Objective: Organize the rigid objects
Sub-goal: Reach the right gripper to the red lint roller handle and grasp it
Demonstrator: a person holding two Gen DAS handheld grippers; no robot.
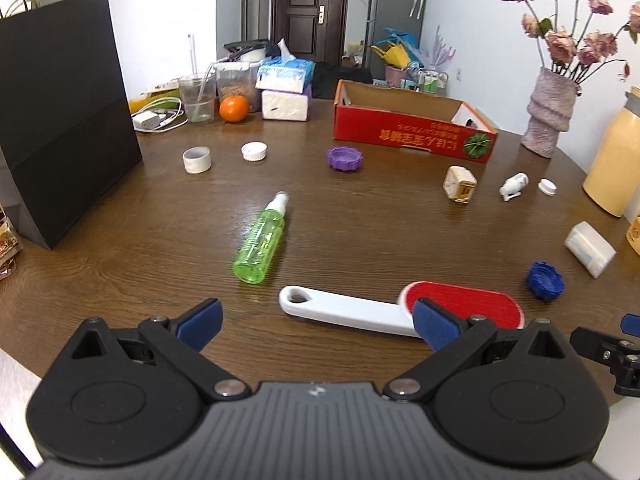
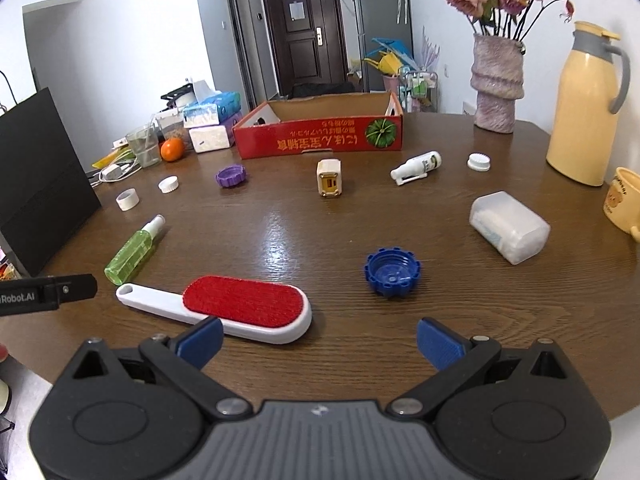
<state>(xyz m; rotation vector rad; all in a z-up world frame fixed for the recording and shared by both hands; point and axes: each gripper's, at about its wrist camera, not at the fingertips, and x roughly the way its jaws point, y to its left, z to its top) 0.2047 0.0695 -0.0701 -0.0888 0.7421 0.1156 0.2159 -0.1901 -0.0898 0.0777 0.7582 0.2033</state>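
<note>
The lint brush (image 2: 224, 309) lies flat on the brown table (image 2: 320, 232) right in front of me, red pad up, its white handle pointing left toward the green spray bottle (image 2: 134, 249), which lies on its side just beyond the handle's end. My right gripper (image 2: 318, 342) hovers at the near edge with its blue fingers (image 2: 438, 342) spread wide and nothing between them; the left finger sits just over the brush's near rim. My left gripper (image 1: 318, 322) is likewise spread and empty, with its right finger (image 1: 436, 322) overlapping the brush (image 1: 400, 310) where handle meets pad. To the right of the brush a blue cap (image 2: 392, 271) rests open side up, and further right a frosted plastic box (image 2: 508, 227) lies tilted. Past the middle of the table I see a small cream-and-gold box (image 2: 330, 178) standing upright, a small white bottle (image 2: 416, 167) on its side and a white cap (image 2: 479, 162) beside it. On the left are a purple cap (image 2: 231, 176), a white cap (image 2: 168, 184) and a white ring (image 2: 128, 200), all apart from one another. The red cardboard box (image 2: 320, 140) stands open at the far side, with a vase (image 2: 496, 84) of dried flowers and a yellow jug (image 2: 584, 104) to its right, and a black bag (image 2: 36, 176) stands at the left edge.
</note>
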